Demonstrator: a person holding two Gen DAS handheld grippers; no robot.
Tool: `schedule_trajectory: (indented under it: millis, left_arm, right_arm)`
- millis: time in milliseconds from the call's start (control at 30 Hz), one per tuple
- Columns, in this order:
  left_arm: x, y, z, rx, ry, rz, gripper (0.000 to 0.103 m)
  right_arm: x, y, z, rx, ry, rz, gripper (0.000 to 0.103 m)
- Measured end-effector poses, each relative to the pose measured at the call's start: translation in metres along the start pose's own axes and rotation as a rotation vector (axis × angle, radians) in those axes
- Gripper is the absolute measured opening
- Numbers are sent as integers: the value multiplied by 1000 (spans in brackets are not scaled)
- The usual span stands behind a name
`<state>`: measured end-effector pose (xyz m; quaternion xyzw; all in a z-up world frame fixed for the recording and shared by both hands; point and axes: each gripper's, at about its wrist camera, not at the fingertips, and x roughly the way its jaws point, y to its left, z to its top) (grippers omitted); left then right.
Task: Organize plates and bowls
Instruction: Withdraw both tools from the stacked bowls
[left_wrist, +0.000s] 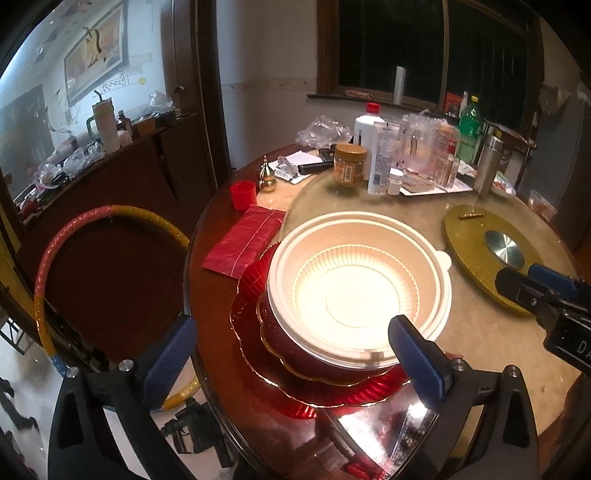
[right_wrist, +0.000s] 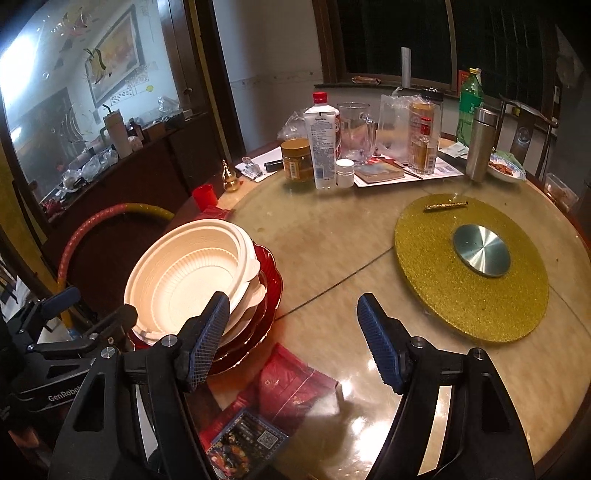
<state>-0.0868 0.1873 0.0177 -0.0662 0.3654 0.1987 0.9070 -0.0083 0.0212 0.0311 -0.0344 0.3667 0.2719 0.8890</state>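
Observation:
Several white ribbed bowls (left_wrist: 358, 291) sit nested inside a red bowl (left_wrist: 288, 343), which rests on red gold-rimmed plates (left_wrist: 251, 328) near the table's left edge. My left gripper (left_wrist: 293, 362) is open wide just in front of this stack. Its right finger (left_wrist: 417, 358) overlaps the white rim, while its left finger hangs off the table's side. In the right wrist view the same stack (right_wrist: 192, 273) stands to the left. My right gripper (right_wrist: 293, 341) is open over bare tabletop with nothing between its fingers. Each gripper shows in the other's view: the right gripper (left_wrist: 535, 291) and the left gripper (right_wrist: 74, 321).
A glittery gold turntable (right_wrist: 472, 266) lies at the right. Bottles, jars and a glass jug (right_wrist: 354, 133) crowd the table's far side. A red cup (left_wrist: 243, 194) and a red packet (left_wrist: 243, 240) lie behind the stack. More red packets (right_wrist: 295, 384) sit below the right gripper. A hoop (left_wrist: 48, 280) leans at left.

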Motion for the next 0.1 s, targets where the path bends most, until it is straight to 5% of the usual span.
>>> schedule_trajectory:
  millis: [100]
  left_arm:
    - [0, 1, 0, -10, 6, -9, 103]
  right_arm:
    - [-2, 3, 0, -9, -5, 1, 73]
